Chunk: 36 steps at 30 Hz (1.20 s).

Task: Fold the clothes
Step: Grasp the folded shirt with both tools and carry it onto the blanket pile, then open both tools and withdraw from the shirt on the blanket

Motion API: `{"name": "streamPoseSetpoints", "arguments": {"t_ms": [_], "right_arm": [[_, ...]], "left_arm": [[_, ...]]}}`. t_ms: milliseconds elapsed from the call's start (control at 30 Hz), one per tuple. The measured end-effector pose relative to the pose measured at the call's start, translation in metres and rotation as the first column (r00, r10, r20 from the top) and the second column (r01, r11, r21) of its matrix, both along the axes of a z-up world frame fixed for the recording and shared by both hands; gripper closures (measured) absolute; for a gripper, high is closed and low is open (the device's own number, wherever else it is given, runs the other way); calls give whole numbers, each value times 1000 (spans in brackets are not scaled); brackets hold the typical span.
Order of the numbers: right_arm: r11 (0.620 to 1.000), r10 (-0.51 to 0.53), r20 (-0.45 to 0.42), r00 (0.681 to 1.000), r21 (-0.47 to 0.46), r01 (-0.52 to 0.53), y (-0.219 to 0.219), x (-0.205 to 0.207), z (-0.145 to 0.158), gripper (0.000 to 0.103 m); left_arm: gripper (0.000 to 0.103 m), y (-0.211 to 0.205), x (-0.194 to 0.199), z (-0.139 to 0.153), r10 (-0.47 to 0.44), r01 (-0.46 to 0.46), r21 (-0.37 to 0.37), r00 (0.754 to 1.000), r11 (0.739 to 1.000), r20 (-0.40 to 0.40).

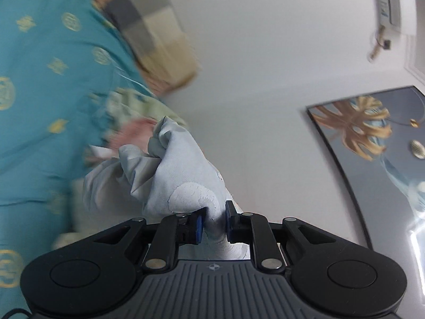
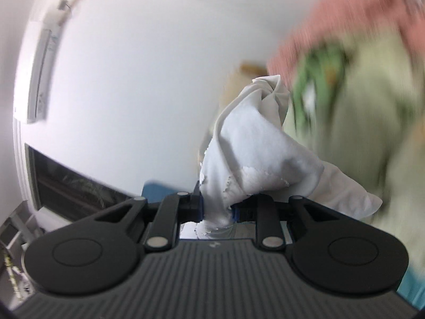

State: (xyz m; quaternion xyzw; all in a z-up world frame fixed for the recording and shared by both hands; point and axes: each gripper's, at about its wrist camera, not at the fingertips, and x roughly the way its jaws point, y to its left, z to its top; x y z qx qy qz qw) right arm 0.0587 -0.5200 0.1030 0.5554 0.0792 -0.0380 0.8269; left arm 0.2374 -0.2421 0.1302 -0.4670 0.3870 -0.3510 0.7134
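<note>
You have the cloth (image 1: 170, 183) pinched in both grippers and lifted into the air, in front of a pale wall. The left gripper (image 1: 214, 222) is nearly closed on a bunched fold, its blue pads pressing the fabric from both sides, and the right gripper (image 2: 216, 208) is likewise clamped on a wad of the same white cloth (image 2: 255, 148). It looks light, thin and limp (it sags and crumples past the fingers), so it will drape wherever you let it and won't hold a crease by itself. Each grip seems to sit on a gathered lump, not a clean edge; judge whether you hold corners, and if not, lay it on the teal spread (image 1: 39, 79) and retake it at the hems
</note>
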Motion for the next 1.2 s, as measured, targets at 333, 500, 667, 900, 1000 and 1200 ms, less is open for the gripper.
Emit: {"name": "streamPoseSetpoints", "arguments": {"t_ms": [333,500,667,900,1000,1200], "right_arm": [[976,-151,-109,983,-174,130,-103,-41,-11,80],[982,-120,-252,960,-171,78,-94,-58,-51,80],[984,-86,-377,922,-177,19,-61,-75,-76,80],[987,-104,-439,892,-158,38,-47,-86,-95,76],[981,-118,-458,881,-191,32,-39,-96,-78,70],[929,-202,-424,883,-367,36,-14,-129,-31,33]], "left_arm": [[86,-152,4,-65,-170,168,62,985,984,33],[86,-131,-13,-105,-256,249,159,966,955,27],[85,-102,-39,-128,-302,284,242,953,928,38],[71,-94,-61,-139,-321,272,381,944,884,71],[50,-91,-75,-113,-354,235,502,923,832,154],[21,-68,-123,-56,-403,108,622,843,775,357]]}}
